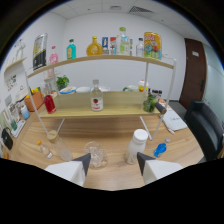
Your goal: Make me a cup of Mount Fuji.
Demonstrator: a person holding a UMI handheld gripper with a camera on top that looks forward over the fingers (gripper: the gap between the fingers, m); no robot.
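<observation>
A wooden table [115, 172] carries a two-tier wooden shelf [105, 60] on thin white legs, its top row lined with colourful bottles. The gripper [113, 164] hovers level above the table, its two white wedge-shaped fingers [82, 162] spread apart and holding nothing. Just ahead, near the left finger, stands a clear glass mug [96, 154] — ribbed, apparently empty. A tall white tumbler [136, 145] stands close to the right finger. On the lower tier sits a clear bottle with a red label [96, 96] — upright. A small blue object [160, 148] lies beside the tumbler.
</observation>
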